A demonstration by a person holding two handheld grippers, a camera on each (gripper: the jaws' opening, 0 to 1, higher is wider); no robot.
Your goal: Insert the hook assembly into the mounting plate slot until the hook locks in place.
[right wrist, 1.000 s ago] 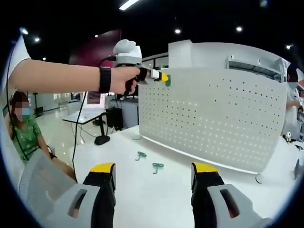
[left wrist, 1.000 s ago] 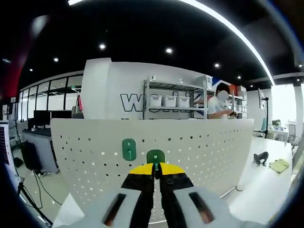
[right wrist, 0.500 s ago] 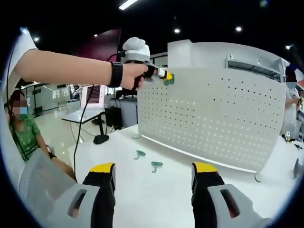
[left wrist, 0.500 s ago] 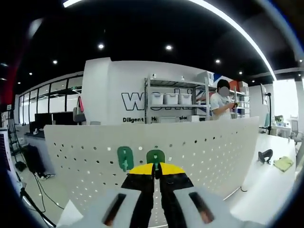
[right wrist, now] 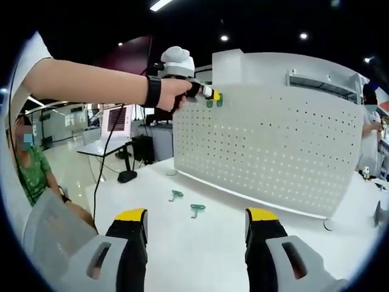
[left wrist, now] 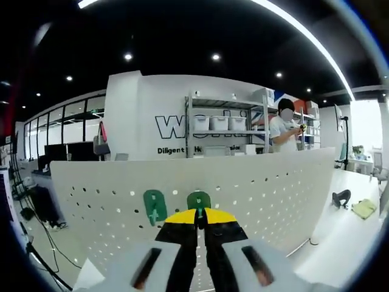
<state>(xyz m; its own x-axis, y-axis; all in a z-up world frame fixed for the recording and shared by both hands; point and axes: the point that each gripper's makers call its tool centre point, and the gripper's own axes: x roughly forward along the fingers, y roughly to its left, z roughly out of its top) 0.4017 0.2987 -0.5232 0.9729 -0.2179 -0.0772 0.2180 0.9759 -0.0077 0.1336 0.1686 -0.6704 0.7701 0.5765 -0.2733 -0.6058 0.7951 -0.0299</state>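
Green hook (left wrist: 199, 200) lower part hidden between left tongs (left wrist: 200, 214) tips

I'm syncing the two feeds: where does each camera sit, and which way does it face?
Left gripper view: rides the left tongs, raised at the pegboard's top edge, facing it; shut on a green hook.
Right gripper view: rides the open right tongs low over the white table, facing the pegboard's front; the person's forearm shows.
Shared: pegboard, left tongs, held hook.

The mounting plate (left wrist: 255, 188) is white, dotted with dark holes. The hooks (left wrist: 154, 207) are green. Both claws have yellow tips on black; the table (right wrist: 200, 243) is white.
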